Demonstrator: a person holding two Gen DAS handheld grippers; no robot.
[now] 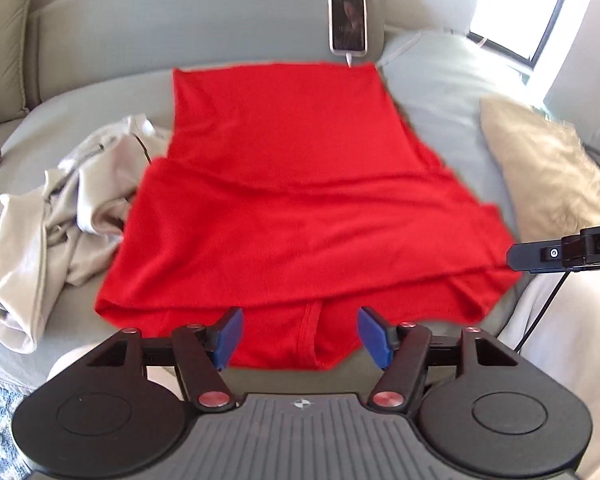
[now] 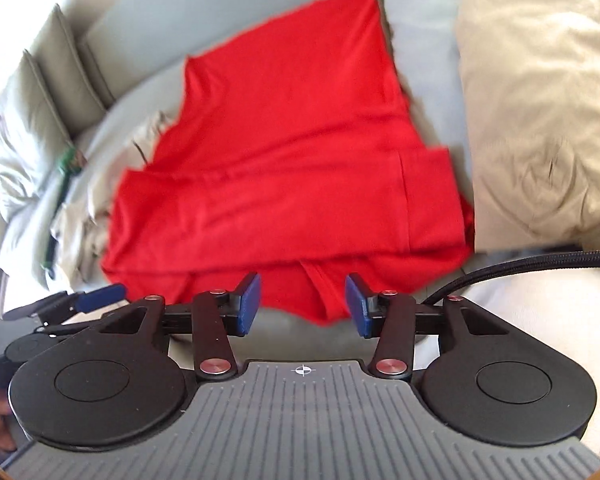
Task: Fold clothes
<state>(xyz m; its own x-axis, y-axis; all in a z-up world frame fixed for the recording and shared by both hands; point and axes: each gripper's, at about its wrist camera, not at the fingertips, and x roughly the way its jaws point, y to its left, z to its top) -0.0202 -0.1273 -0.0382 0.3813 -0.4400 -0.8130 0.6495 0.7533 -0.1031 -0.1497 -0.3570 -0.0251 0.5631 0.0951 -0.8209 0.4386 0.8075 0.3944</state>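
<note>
Left wrist view: the bright red knit garment (image 1: 300, 208) lies spread flat mid-sofa (image 1: 440, 92), reaching its front edge. Left tongs (image 1: 300, 336) and right tongs (image 2: 303, 304) both hover wide open, holding nothing.

Red shirt (image 1: 300, 184) lies flat on the grey sofa seat, sides folded in w/ a layered band across the middle, hem end toward the backrest. Crumpled beige garment (image 1: 56, 216) heaped just beside its left edge, unfolded.
</note>
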